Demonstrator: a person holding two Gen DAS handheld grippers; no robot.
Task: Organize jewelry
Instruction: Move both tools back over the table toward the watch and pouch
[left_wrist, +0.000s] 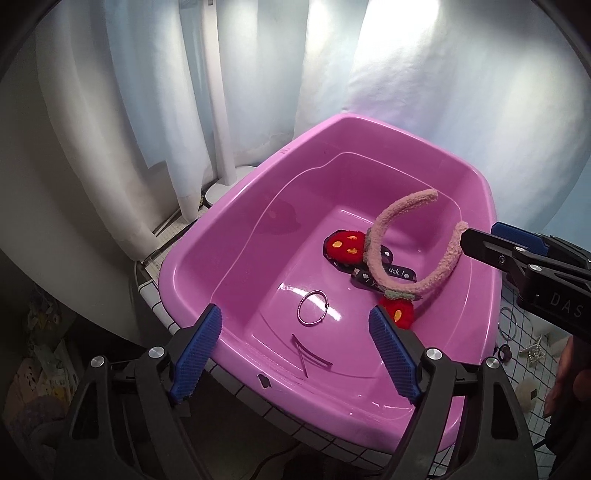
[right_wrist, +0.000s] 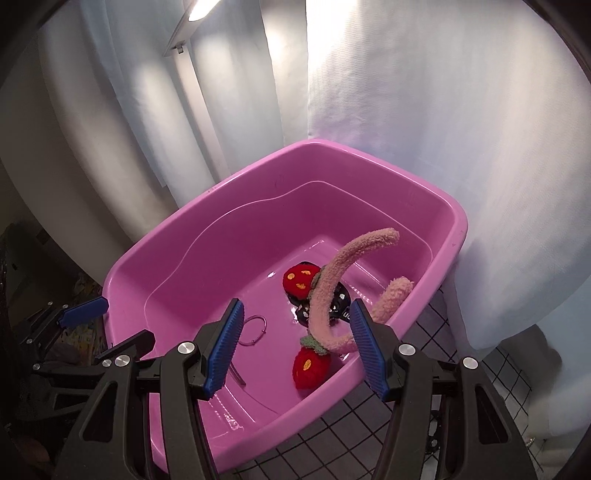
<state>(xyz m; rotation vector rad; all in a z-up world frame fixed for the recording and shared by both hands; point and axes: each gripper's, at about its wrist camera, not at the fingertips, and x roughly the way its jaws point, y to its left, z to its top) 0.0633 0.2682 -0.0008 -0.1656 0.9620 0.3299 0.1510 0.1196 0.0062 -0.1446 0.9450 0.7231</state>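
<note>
A pink plastic tub (left_wrist: 236, 192) (right_wrist: 184, 221) holds a fuzzy pink headband (left_wrist: 376, 236) (right_wrist: 325, 291) with two red strawberry pompoms, one of them near the tub's front (left_wrist: 399, 314). The headband lies over a black printed ribbon (left_wrist: 399, 273). On the tub floor lie a thin metal ring (left_wrist: 299, 310) (right_wrist: 264, 325) and a dark hairpin (left_wrist: 310, 356). My left gripper (left_wrist: 293, 310) (right_wrist: 118, 325) hangs open over the near rim, holding nothing. My right gripper (right_wrist: 297, 304) (left_wrist: 480, 232) stands open above the right rim. The headband arches beyond its pads, one fuzzy end close to a fingertip.
White curtains (right_wrist: 406, 110) hang right behind the tub, with a white lamp pole (left_wrist: 218, 110) at the back left. The tub rests on a white grid-lined tabletop (left_wrist: 258, 398). Hair ties (left_wrist: 508, 325) and a silvery clip (left_wrist: 532, 350) lie to the tub's right, near a person's hand (left_wrist: 565, 376).
</note>
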